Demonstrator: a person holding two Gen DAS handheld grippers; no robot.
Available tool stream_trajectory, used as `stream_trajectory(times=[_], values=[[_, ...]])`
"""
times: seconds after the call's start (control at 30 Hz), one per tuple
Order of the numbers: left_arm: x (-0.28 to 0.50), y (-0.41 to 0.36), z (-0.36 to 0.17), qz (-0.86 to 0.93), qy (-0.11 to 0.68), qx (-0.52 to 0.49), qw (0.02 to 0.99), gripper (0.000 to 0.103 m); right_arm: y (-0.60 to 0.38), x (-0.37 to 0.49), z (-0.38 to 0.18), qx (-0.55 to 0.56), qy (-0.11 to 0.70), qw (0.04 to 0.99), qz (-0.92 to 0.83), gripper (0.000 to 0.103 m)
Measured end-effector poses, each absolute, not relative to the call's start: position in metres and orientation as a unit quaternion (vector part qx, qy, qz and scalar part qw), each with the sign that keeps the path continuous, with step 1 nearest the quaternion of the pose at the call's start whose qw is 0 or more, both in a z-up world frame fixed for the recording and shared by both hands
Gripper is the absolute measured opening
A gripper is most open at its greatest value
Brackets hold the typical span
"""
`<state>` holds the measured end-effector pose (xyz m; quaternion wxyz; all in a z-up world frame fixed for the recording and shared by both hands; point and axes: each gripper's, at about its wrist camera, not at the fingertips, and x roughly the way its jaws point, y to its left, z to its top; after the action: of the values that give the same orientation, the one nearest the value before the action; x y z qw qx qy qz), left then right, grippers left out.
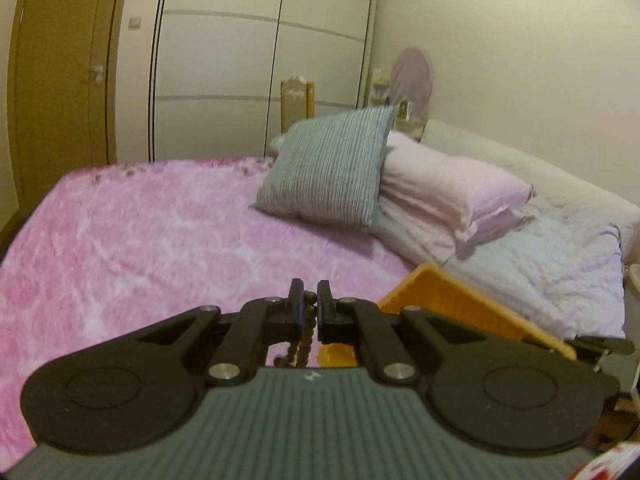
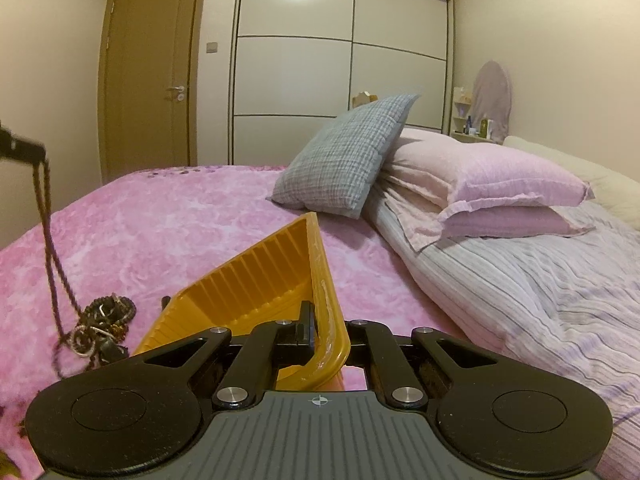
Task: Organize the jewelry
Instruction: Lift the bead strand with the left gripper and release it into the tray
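The left gripper (image 1: 308, 294) is closed on a strand of dark brown wooden beads (image 1: 306, 334), which hangs from its jaws above the pink plush bedspread (image 1: 160, 240). The right gripper (image 2: 326, 322) is clamped on the rim of a tilted yellow ribbed plastic tray (image 2: 260, 284), its near end lifted off that bedspread. A tangled heap of dark beaded jewellery (image 2: 102, 326) lies on the bedspread just left of the tray, the hanging strand trailing down to it.

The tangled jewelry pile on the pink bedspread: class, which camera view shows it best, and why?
The right wrist view: the jewelry pile lies in plain sight beside the yellow tray. The left wrist view shows only the beaded necklace clamped in its jaws, not the pile.
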<state>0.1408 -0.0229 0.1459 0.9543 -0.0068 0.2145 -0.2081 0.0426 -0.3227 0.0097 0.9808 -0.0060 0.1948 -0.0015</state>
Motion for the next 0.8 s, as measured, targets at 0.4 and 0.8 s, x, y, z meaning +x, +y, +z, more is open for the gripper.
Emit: stream_trajectory(times=[0.4,0.8], values=[[0.133,-0.045,0.199,-0.256,0.166,-0.001,0.952,0.005,-0.321,0.042,0.013,0.0,0.19,0.982,-0.006,0.006],[0.126,-0.103,0.18,-0.341,0.21,-0.004,0.916,0.005,-0.322,0.04,0.012,0.004,0.191,0.982,-0.013,0.006]])
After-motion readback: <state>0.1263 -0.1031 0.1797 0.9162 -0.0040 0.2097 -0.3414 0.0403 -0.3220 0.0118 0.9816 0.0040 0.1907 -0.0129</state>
